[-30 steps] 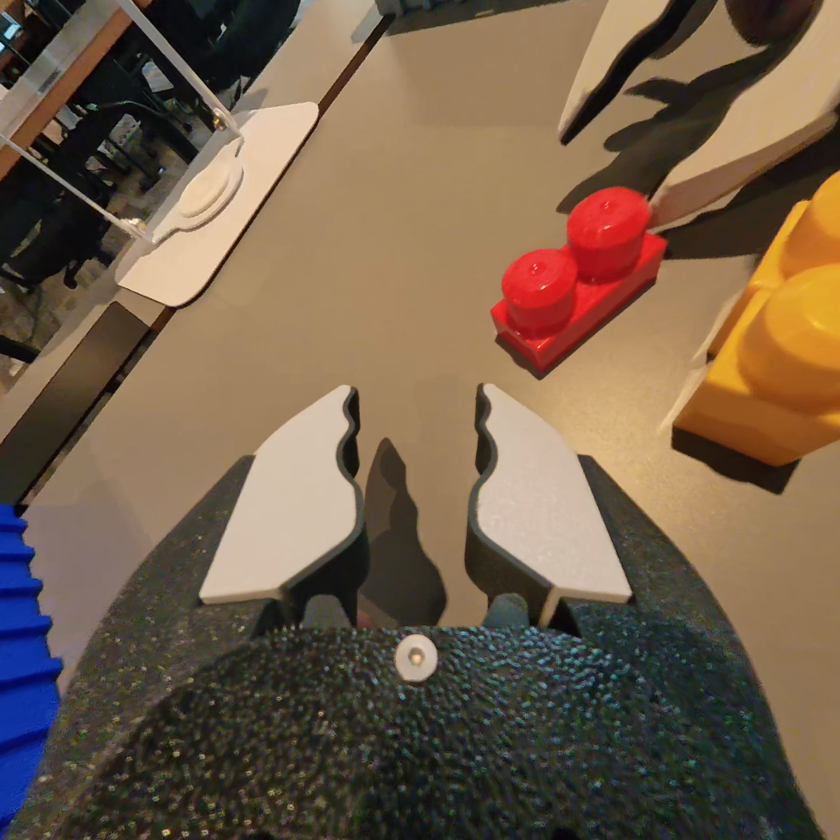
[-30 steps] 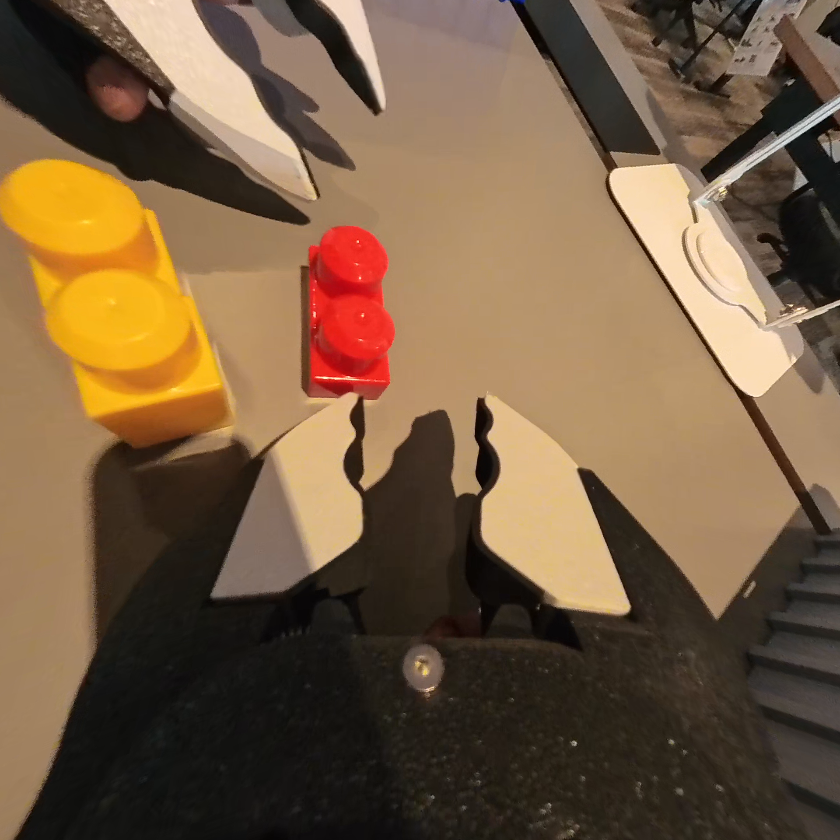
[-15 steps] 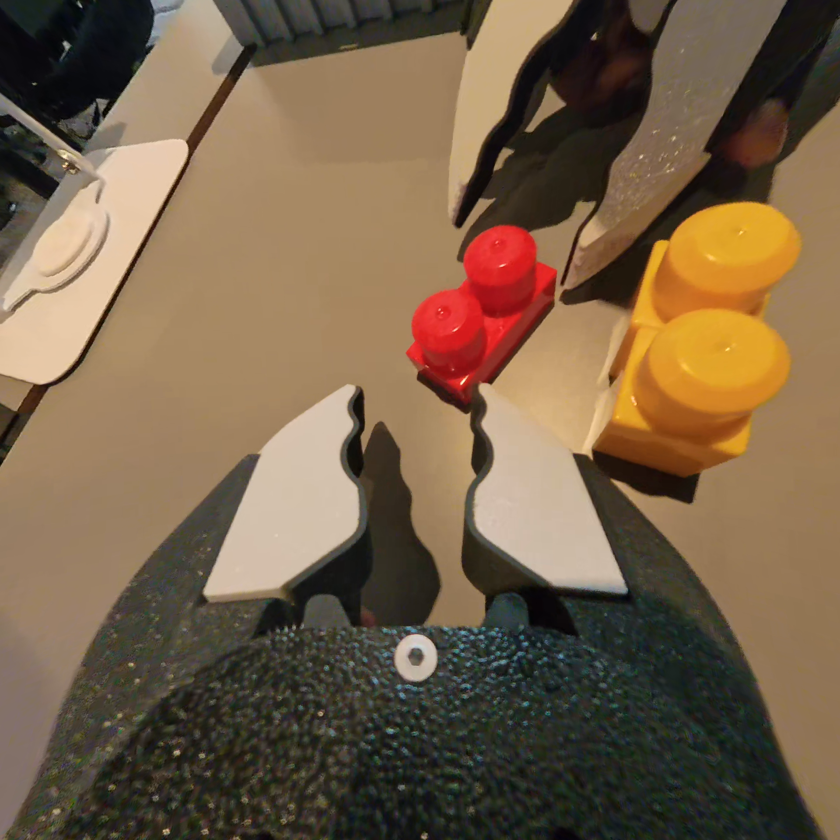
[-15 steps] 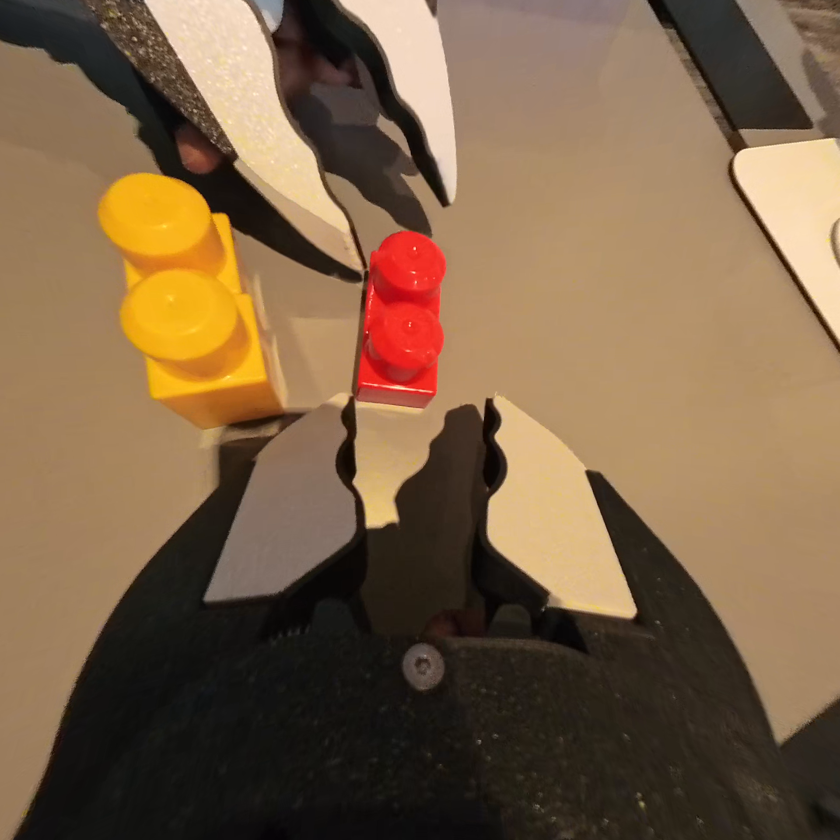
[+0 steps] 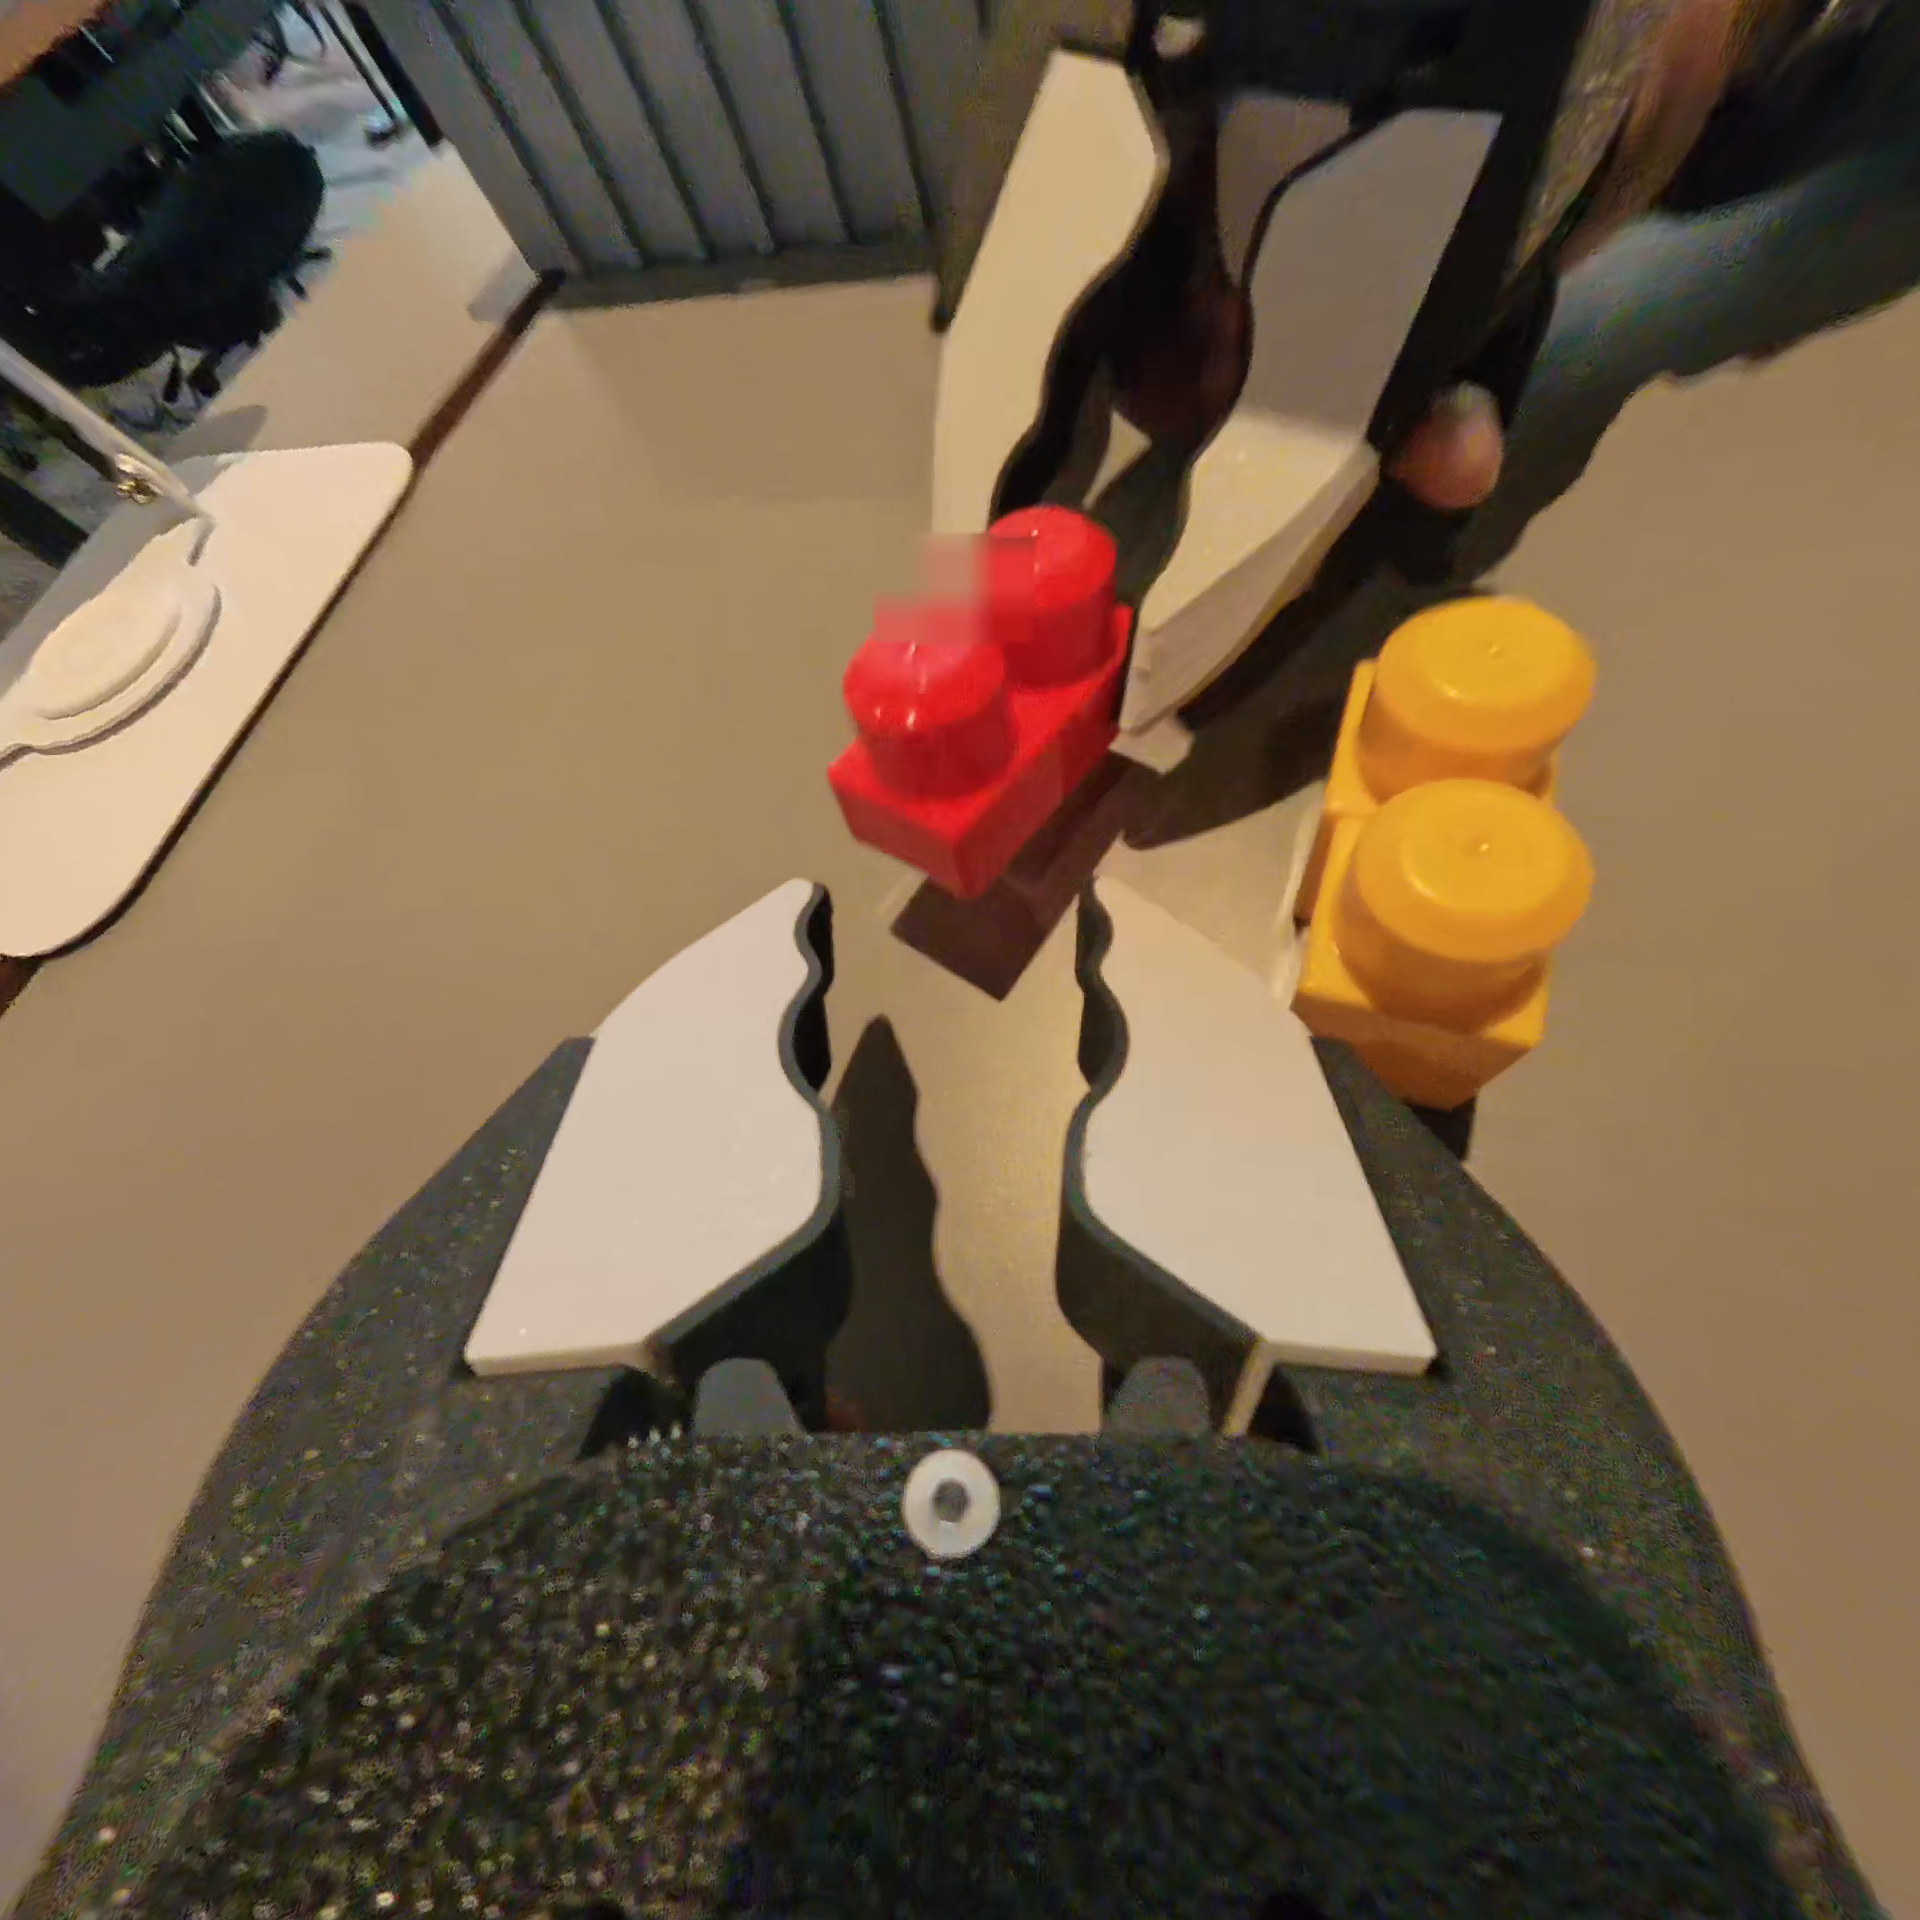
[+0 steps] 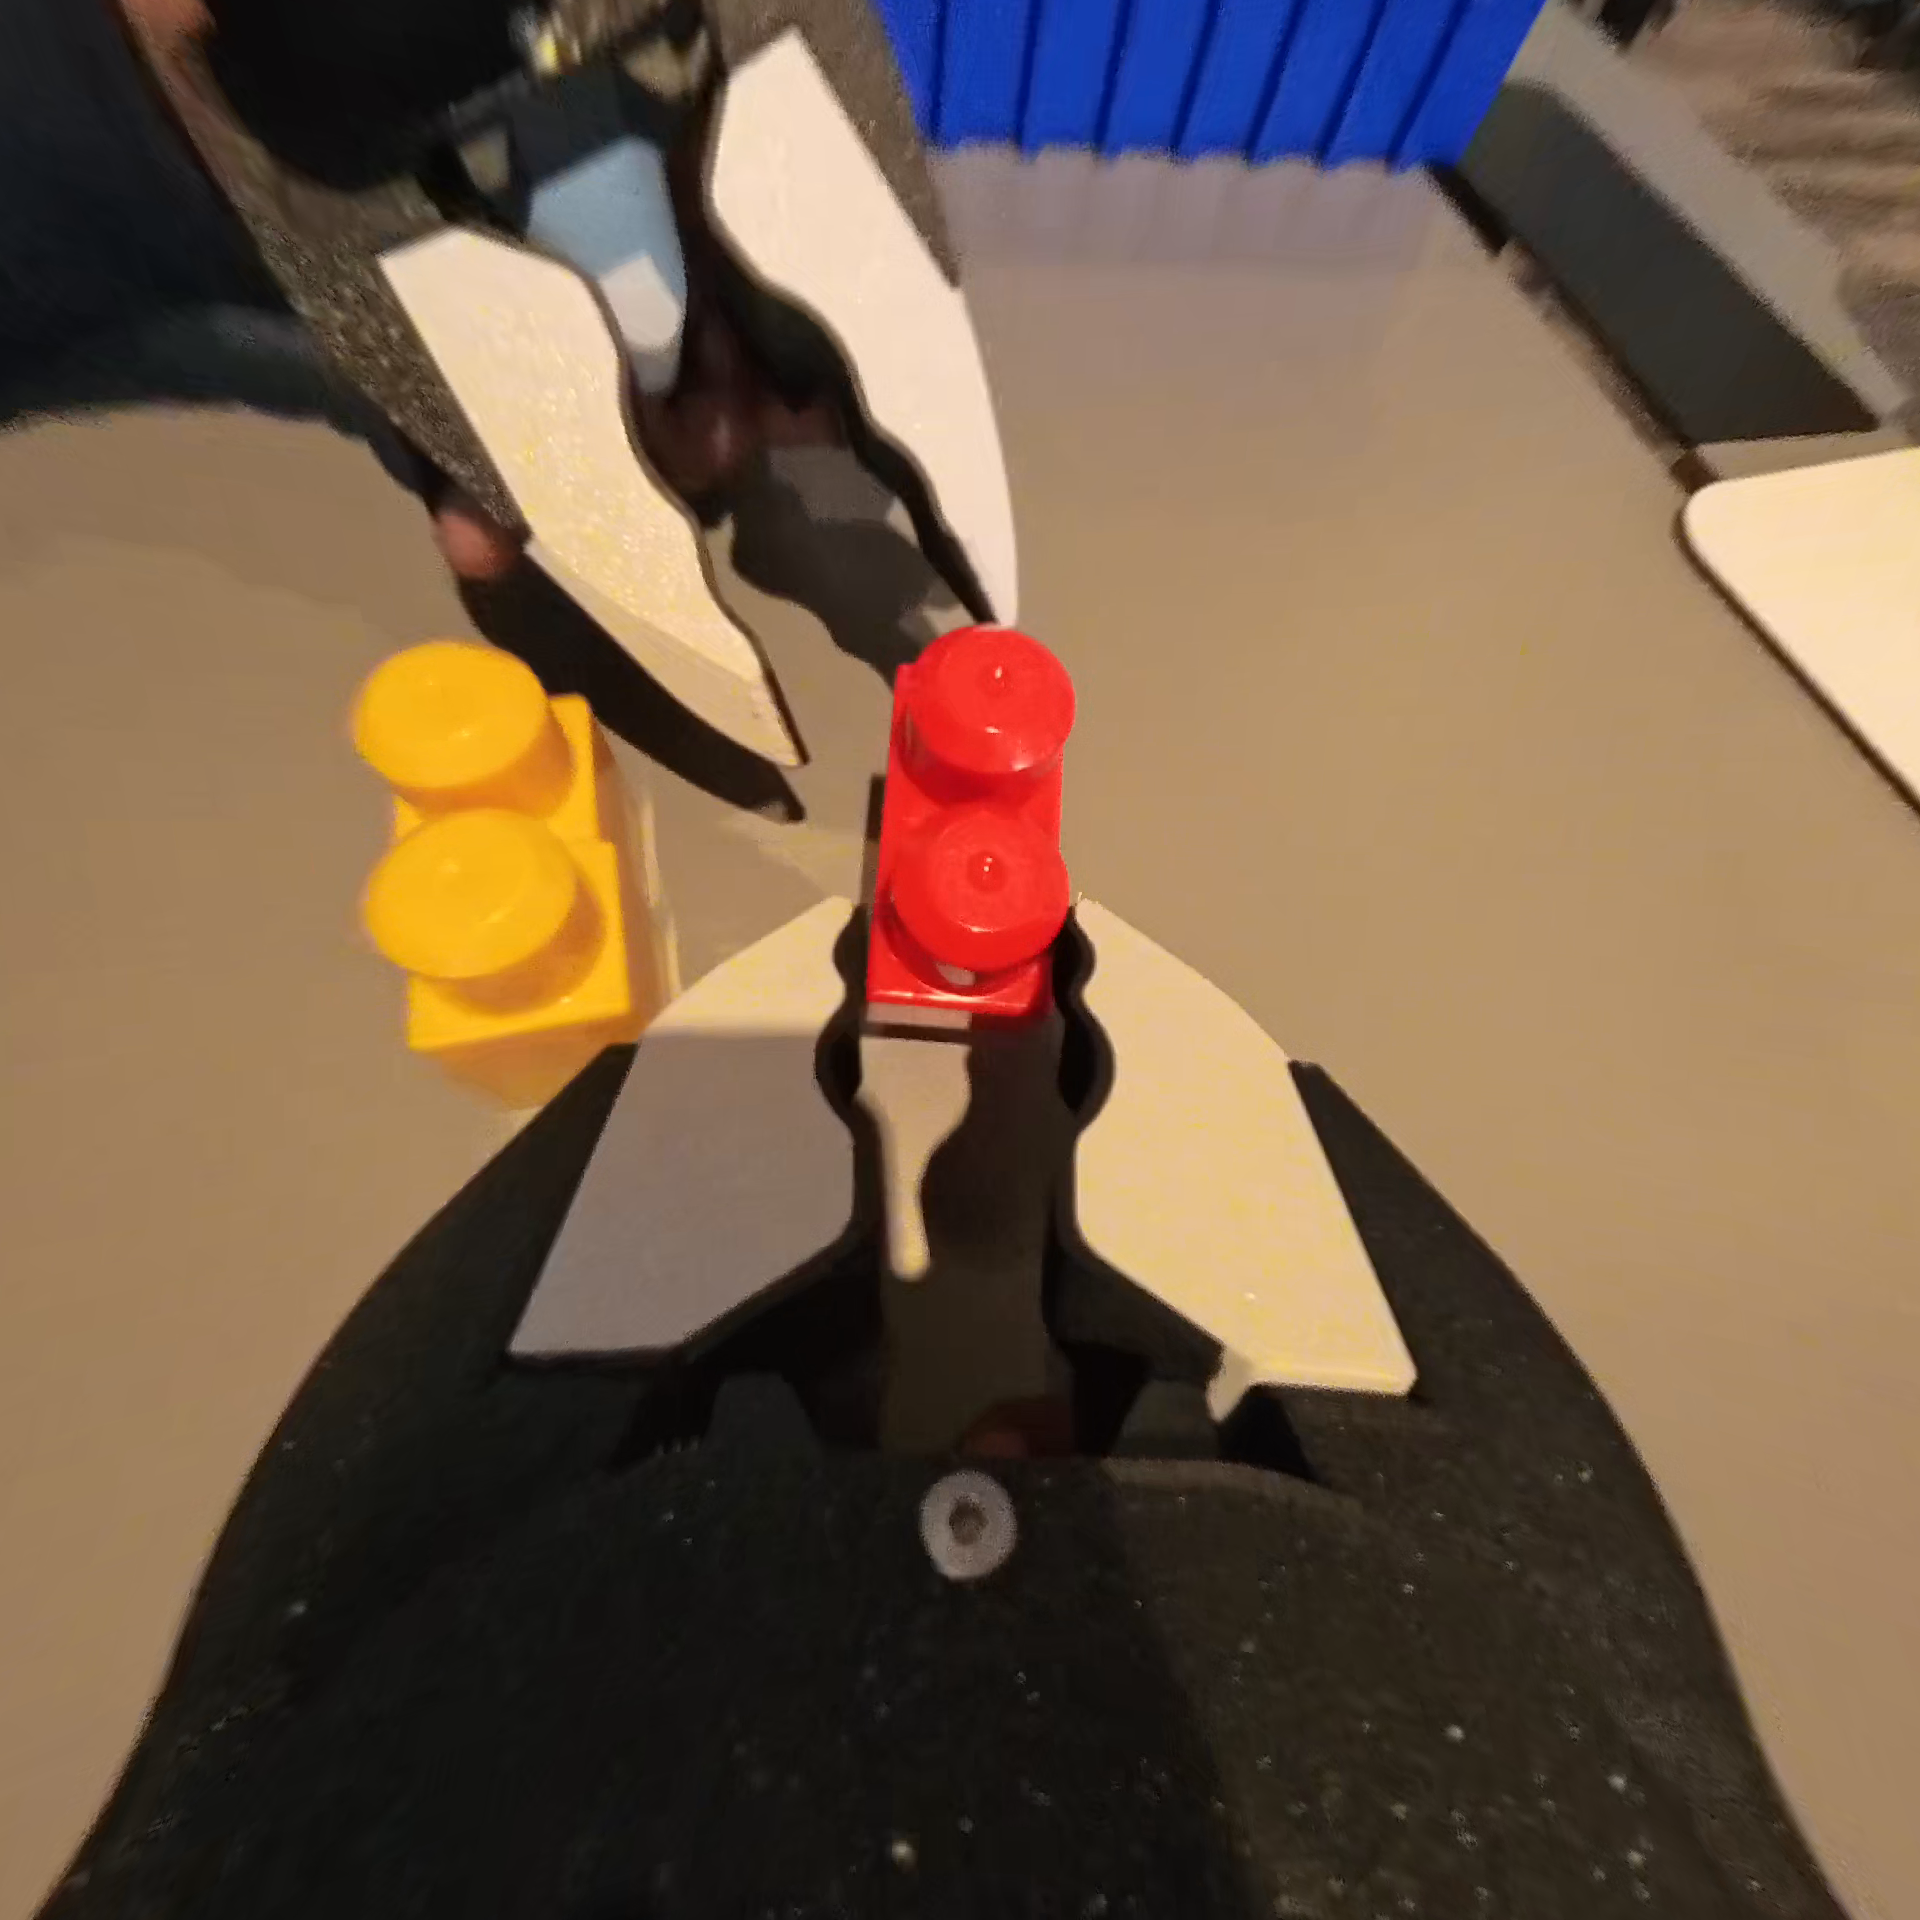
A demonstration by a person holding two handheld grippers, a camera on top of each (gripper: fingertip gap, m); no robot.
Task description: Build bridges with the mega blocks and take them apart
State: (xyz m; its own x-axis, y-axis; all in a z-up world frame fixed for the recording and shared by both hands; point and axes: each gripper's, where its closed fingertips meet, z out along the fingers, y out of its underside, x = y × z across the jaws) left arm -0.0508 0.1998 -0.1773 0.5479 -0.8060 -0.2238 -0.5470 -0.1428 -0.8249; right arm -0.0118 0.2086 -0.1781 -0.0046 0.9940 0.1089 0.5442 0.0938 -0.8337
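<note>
A red two-stud mega block (image 6: 971,821) is held at its near end between my right gripper's (image 6: 956,935) fingertips. In the left wrist view the red block (image 5: 977,717) is tilted and raised off the grey table, with its shadow beneath, and the right gripper (image 5: 1049,623) grips its far end. My left gripper (image 5: 951,904) is open and empty, just short of the block's near corner. It also shows in the right wrist view (image 6: 894,686), its jaws apart beyond the block. A taller yellow two-stud block (image 5: 1444,862) (image 6: 499,852) stands on the table beside the red one.
A white flat stand base (image 5: 156,675) (image 6: 1829,582) lies near the table edge. A blue ribbed panel (image 6: 1195,73) and a grey ribbed panel (image 5: 675,135) stand at the table's ends. Office chairs and floor lie beyond the edge. The tips of one gripper are about 5 centimetres away from the tips of the other. Between my right fingertips and the grey ribbed panel (image 5: 675,135) there is roughly 30 centimetres.
Both grippers have moved in on the red block from opposite ends. My right gripper has closed on the block's end and lifted it off the table. The yellow block has not moved.
</note>
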